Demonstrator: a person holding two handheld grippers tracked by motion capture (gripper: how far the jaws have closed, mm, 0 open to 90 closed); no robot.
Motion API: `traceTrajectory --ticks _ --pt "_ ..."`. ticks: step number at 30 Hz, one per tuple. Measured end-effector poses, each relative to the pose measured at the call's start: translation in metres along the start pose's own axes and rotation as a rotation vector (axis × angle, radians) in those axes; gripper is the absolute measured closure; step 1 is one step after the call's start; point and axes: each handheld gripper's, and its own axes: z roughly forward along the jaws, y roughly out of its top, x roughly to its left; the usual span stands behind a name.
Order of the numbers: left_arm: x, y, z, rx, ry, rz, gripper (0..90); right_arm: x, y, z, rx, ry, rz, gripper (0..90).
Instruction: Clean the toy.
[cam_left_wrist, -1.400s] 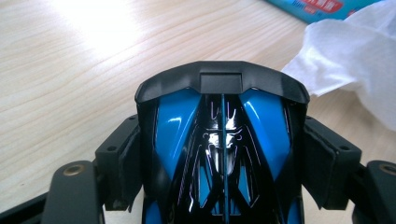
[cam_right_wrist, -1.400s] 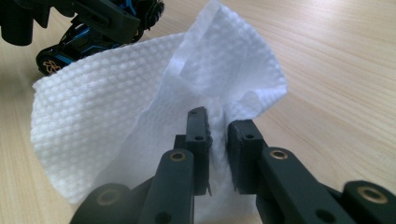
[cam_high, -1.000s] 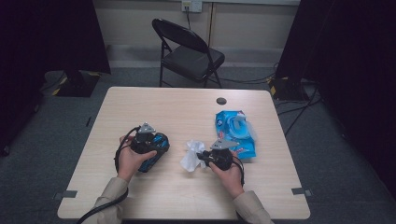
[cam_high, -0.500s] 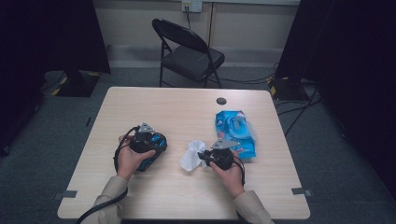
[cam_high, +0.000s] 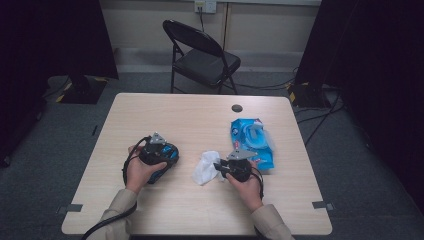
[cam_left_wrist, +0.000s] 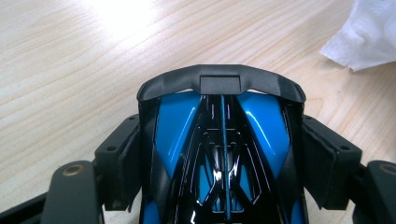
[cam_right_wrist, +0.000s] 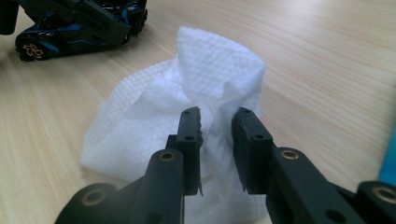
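**Wet wipe loosely between parting jaws, toy car clamped beside it**

A pale wooden table (cam_high: 200, 120) is seen from above at the centre of the high view, with a black folding chair (cam_high: 202, 55) behind it at the upper middle and dark curtains at both edges. A blue wipes packet (cam_high: 252, 140) is laid right of centre on the table, with a small dark round cap (cam_high: 237, 108) just above it.

A blue and black toy car (cam_left_wrist: 222, 154) is held left of centre, gripped across its body by the left gripper (cam_high: 157, 152), whose pads are pressed against its two sides in the left gripper view. Its nose is pointed toward the top of that view.

A crumpled white wipe (cam_right_wrist: 187, 135) is set on the table at the middle of the high view, between the two hands and just left of the right gripper (cam_high: 220, 167). In the right gripper view it is bunched straight ahead of the jaws, a fold standing up in the narrow gap between them. Those jaws have just been opening, and the fold appears no longer pinched.

The right hand is judged nearer the wipe. Nothing is placed between wipe and car.
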Motion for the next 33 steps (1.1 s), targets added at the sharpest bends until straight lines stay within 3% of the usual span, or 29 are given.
traceTrajectory --ticks 13,23,25,26,33 --pt "-0.001 0.0 0.001 0.032 0.021 0.012 25.0 0.0 0.002 -0.003 0.022 -0.037 -0.031 68.8" --pt "0.0 0.0 0.003 0.049 0.004 -0.002 24.5 -0.001 0.003 -0.005 0.028 -0.042 -0.018 63.1" --pt "0.0 0.002 0.002 0.05 0.012 0.013 24.1 -0.001 0.003 -0.005 0.028 -0.042 -0.016 60.7" --pt "0.0 0.002 0.001 0.045 0.003 -0.005 23.5 -0.001 0.003 -0.005 0.028 -0.039 -0.016 59.9" --pt "0.0 0.006 -0.007 0.035 -0.007 -0.022 21.0 -0.001 0.004 -0.006 0.037 -0.034 0.001 51.5"
